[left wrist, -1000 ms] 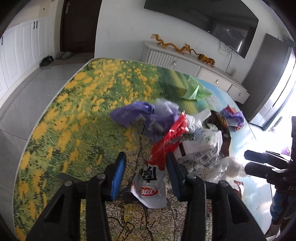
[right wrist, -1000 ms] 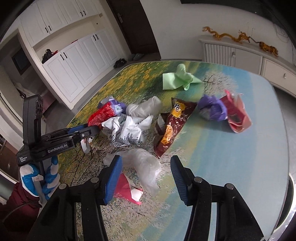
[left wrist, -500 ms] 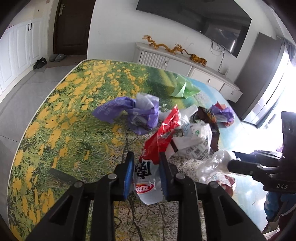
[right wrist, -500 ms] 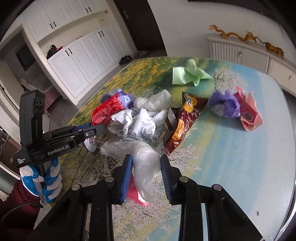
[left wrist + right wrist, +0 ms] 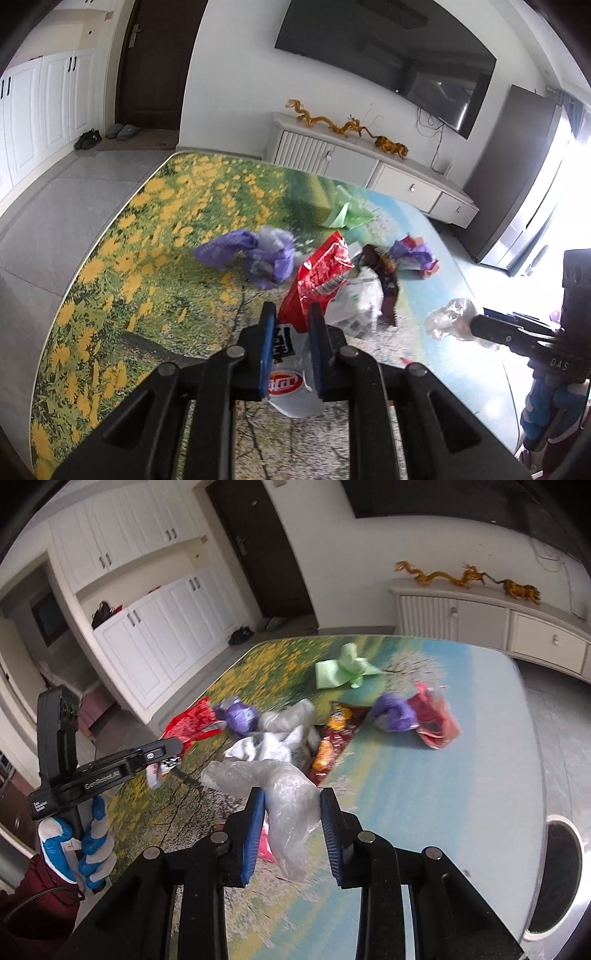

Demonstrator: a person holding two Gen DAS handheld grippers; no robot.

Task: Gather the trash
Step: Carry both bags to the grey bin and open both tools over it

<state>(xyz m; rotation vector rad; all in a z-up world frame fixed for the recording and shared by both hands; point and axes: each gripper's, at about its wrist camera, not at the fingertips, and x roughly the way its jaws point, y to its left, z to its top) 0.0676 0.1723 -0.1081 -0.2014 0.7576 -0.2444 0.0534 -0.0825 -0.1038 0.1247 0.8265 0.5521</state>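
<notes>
- Your left gripper (image 5: 290,345) has just been closing – its blue pads (image 5: 266,345) now pinch the red-and-white snack wrapper (image 5: 317,280) between them, with the white end of the wrapper hanging below the jaws.
- The red upper part of that wrapper stands up past the fingertips, over the table (image 5: 155,236) with its printed flower-field cover.
- Your right gripper (image 5: 291,823) clamps the crumpled clear plastic bag (image 5: 284,790); its jaws stand pressed against both sides of the bag, which bulges above them and trails below.
- In the left wrist view, the same clear bag (image 5: 448,323) shows at the tip of your right gripper (image 5: 476,326), above the table's blue area.
- A small pink-red scrap (image 5: 266,843) shows just behind the left pad of the right gripper – whether it lies on the table or hangs with the bag cannot be told.
- Trash lying on the table: a purple bag (image 5: 255,253), a white printed bag (image 5: 266,746), a dark brown snack packet (image 5: 332,734), a second purple wad (image 5: 393,712) touching a red wrapper (image 5: 434,716), and a light green bag (image 5: 341,668) farther back, apart from the pile.
- Your left hand (image 5: 79,845), in a blue-and-white glove, grips the handle of the left gripper.
</notes>
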